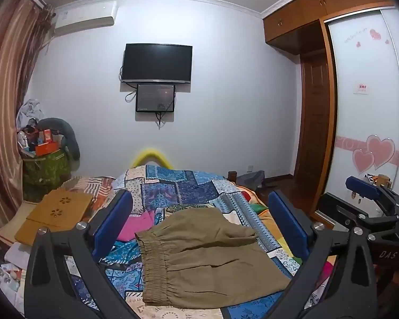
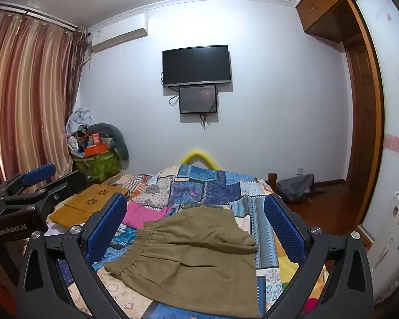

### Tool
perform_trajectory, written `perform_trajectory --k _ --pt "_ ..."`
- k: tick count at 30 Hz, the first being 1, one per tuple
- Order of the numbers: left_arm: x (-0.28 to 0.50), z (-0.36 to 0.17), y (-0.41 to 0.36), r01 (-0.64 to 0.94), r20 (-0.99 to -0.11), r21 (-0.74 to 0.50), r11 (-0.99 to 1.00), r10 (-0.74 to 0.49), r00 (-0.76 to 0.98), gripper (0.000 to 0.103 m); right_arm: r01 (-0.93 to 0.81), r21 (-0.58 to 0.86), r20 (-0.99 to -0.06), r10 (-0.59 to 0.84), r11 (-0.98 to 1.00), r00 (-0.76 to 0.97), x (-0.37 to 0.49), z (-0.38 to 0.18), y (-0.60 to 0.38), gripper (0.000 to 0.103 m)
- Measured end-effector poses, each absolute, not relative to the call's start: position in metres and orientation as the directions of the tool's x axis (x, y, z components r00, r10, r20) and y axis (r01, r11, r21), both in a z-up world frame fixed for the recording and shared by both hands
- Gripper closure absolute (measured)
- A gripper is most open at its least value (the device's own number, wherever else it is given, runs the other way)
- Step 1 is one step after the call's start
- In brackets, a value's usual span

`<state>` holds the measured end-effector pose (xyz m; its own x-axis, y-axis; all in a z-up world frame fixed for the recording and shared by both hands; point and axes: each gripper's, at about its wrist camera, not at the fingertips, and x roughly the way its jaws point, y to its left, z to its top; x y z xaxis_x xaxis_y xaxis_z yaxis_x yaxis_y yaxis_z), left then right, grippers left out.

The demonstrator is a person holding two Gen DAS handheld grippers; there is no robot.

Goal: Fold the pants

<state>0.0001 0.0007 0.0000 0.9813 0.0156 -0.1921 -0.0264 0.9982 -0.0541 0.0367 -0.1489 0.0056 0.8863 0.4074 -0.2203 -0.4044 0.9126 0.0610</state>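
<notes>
Olive-brown pants [image 1: 204, 255] lie folded on the patchwork bedspread [image 1: 188, 186], elastic waistband to the left; they also show in the right wrist view [image 2: 196, 255]. My left gripper [image 1: 199, 212] is open and empty, held above the pants, its blue pads wide apart. My right gripper [image 2: 195, 212] is open and empty too, above the pants. The right gripper shows at the right edge of the left wrist view [image 1: 364, 188], and the left gripper at the left edge of the right wrist view [image 2: 37, 175].
A pink cloth [image 1: 138, 223] lies left of the pants. A wooden lap tray [image 1: 55, 212] sits on the bed's left side. A green bag of clutter [image 1: 46, 167] stands by the curtain. A wardrobe [image 1: 367, 101] stands at the right; a grey backpack [image 2: 295, 186] lies on the floor.
</notes>
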Motion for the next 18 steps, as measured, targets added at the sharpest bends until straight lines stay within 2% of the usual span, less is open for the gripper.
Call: perform_trajectory --k 18 --pt "0.002 -0.002 -0.004 -0.023 -0.187 -0.019 1.0 0.019 0.982 0.0 -0.4 0.068 -0.251 0.404 0.914 0.88 0.043 -0.006 -0.147 0.001"
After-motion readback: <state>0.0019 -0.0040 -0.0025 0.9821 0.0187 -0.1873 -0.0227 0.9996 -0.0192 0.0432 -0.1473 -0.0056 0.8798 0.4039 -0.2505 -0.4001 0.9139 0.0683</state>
